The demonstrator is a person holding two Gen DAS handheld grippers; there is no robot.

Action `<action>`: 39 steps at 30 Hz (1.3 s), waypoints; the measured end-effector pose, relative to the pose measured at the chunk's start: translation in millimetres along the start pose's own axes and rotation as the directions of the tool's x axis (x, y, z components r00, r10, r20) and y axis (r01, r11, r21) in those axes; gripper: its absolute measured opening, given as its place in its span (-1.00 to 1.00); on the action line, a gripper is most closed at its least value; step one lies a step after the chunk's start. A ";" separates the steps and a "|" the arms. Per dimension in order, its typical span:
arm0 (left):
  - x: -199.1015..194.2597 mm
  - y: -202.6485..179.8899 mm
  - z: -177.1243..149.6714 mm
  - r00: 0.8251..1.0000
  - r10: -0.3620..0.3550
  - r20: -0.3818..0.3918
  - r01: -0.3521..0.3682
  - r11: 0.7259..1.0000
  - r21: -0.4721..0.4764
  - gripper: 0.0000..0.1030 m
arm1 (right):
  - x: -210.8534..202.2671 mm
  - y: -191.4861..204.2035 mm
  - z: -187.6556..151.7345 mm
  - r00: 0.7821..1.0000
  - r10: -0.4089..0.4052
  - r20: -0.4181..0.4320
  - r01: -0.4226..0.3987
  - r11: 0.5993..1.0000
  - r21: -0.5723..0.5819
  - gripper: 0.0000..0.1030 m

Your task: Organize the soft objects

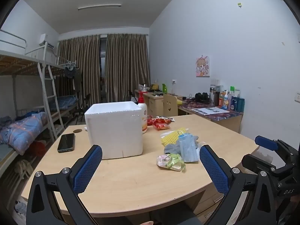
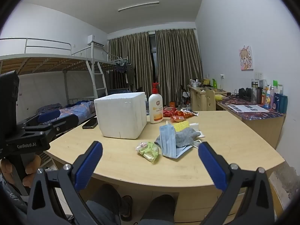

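Note:
A white foam box (image 1: 114, 129) (image 2: 121, 114) stands open-topped on the wooden table (image 1: 131, 183) (image 2: 225, 140). To its right lies a pile of soft things: a blue face mask (image 1: 187, 148) (image 2: 168, 140), a grey cloth (image 1: 171, 148) (image 2: 184, 136), a yellow foam net (image 1: 172, 136) (image 2: 181, 126) and a small green-pink packet (image 1: 170, 161) (image 2: 148, 151). My left gripper (image 1: 150, 166) is open and empty, held above the table's near edge. My right gripper (image 2: 150, 163) is open and empty, near the front edge, short of the pile.
A black phone (image 1: 66, 142) (image 2: 90, 123) lies left of the box. A lotion pump bottle (image 1: 143, 116) (image 2: 155, 106) and red snack packets (image 1: 159, 123) (image 2: 176, 115) sit behind it. A bunk bed (image 1: 28, 97) stands left, a cluttered desk (image 1: 215, 110) at the right wall.

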State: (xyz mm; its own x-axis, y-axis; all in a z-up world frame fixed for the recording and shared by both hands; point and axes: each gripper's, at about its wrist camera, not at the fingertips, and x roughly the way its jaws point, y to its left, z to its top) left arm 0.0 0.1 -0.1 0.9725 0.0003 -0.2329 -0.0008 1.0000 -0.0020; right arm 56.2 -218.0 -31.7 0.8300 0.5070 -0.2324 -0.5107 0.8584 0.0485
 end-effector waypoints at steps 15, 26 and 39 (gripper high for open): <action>0.8 -14.9 11.6 1.000 -0.003 0.000 0.003 1.000 -0.003 1.00 | -3.0 -1.7 -0.8 1.000 0.006 -0.001 -0.006 1.000 0.006 1.00; 1.4 1.1 1.5 1.000 -0.017 0.010 0.017 1.000 -0.008 1.00 | -4.4 -3.1 1.5 1.000 0.004 0.000 -0.004 1.000 0.005 1.00; 2.1 3.4 0.3 1.000 -0.015 0.007 0.015 1.000 -0.013 1.00 | -0.8 0.9 0.6 1.000 -0.002 -0.005 0.002 1.000 0.005 1.00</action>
State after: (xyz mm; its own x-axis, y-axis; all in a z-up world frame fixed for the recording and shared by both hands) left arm 2.1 3.5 -0.3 0.9740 -0.0150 -0.2261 0.0111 0.9998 -0.0182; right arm 55.3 -217.5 -31.0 0.8298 0.5052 -0.2369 -0.5083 0.8596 0.0525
